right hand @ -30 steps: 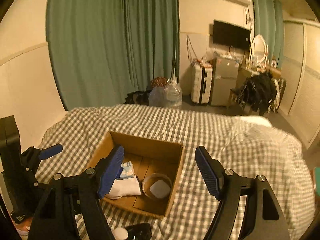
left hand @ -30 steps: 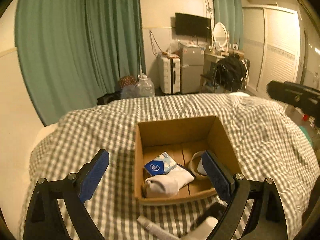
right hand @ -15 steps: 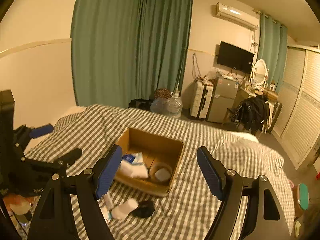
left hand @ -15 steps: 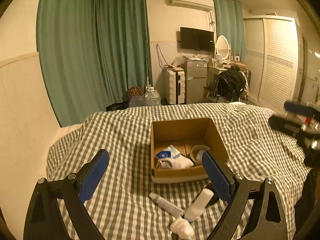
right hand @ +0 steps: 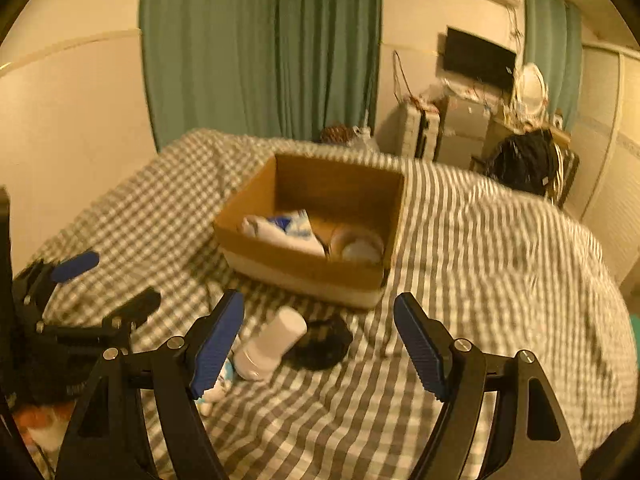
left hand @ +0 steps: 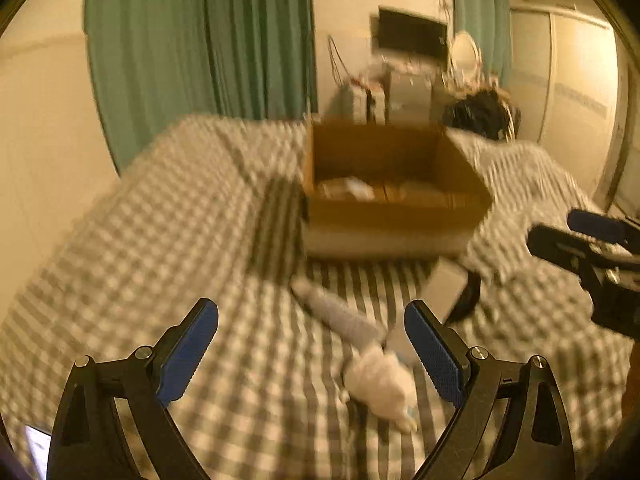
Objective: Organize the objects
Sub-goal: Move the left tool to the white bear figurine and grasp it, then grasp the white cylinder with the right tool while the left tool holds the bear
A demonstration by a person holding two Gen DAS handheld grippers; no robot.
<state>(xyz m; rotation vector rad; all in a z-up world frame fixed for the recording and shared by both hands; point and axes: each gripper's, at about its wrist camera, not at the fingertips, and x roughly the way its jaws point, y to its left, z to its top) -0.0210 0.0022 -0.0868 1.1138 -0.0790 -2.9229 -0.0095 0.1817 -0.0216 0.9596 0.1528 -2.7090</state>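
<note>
Left claw (left hand: 311,350): released, nothing between its blue pads; it hangs over the near part of the grey-and-white checked bed (left hand: 160,240)
Right claw (right hand: 319,340): jaws have just been opening, gripping nothing
Open brown cardboard box (right hand: 308,268): far middle of the bed; white and blue things lie inside
White plastic bottle (right hand: 272,340): on its side near the box, touching a flat black object (right hand: 324,344)
White fluffy bundle (left hand: 378,384): nearest, beside a grey tube (left hand: 340,316)

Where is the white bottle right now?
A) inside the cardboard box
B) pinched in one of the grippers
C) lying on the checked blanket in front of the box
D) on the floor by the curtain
C: the white bottle lies on its side on the checked blanket, outside the cardboard box, with no gripper pads touching it.
</note>
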